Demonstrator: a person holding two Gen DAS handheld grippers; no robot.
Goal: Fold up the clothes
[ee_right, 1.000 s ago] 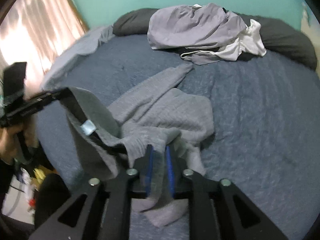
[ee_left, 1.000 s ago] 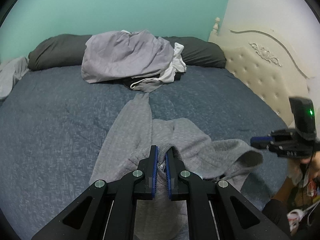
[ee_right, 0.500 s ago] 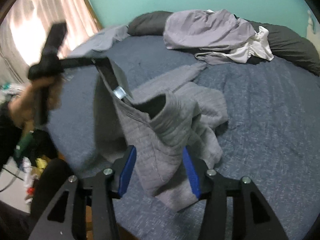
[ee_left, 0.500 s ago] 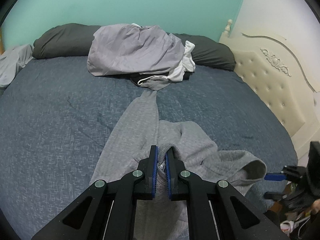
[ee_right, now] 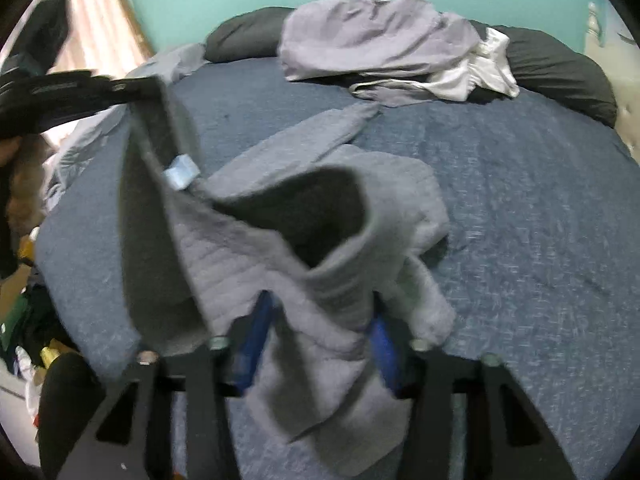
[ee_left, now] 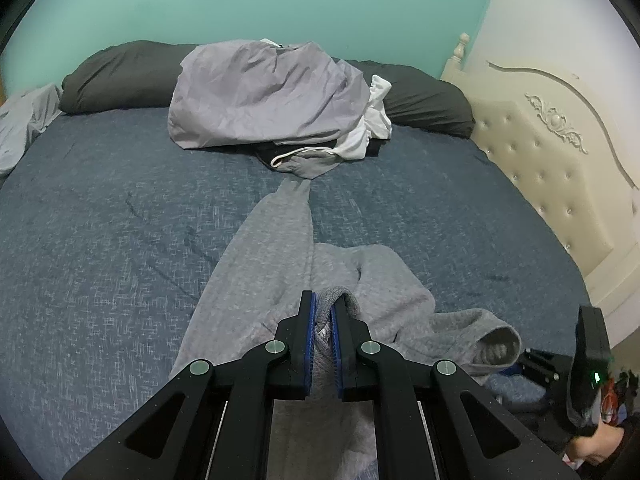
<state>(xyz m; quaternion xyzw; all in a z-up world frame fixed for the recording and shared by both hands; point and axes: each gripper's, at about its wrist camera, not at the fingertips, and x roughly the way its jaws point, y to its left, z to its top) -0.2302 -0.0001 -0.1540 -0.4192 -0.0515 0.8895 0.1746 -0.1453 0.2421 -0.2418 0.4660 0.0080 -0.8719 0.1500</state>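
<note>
Two grippers work one grey sweatshirt (ee_left: 280,264) at the near edge of a bed with a dark blue cover (ee_left: 100,240). The left gripper (ee_left: 324,320) has its blue pads pressed together on a thick ribbed edge of the garment, probably the neckband or hem, and holds it raised off the cover. The right gripper (ee_right: 320,336) has its jaws closing, with a hanging fold of the same sweatshirt between them; the picture is blurred, and the pads appear to stand just clear of the cloth on both sides, so no firm pinch shows.

The relation that matters is how the garment runs from these two holds. In the left wrist view its long axis leads straight away from the left gripper: one sleeve (ee_left: 276,232) stretches up the bed toward a pile of clothes (ee_left: 272,96) lying against the dark pillows (ee_left: 120,72), with the sleeve end just short of the pile. The body of the sweatshirt bunches to the right of that line, and a cuffed opening (ee_left: 496,344) droops over the bed's edge toward the right gripper, which shows there low at the right. So the left hand is nearer the top band, while the right hand is nearer the loose hanging part.

In the right wrist view a small pale label (ee_right: 182,172) sits on the lifted edge below the left gripper. The next move likely needs the right jaws to catch the fold before both hands spread the garment flat.
</note>
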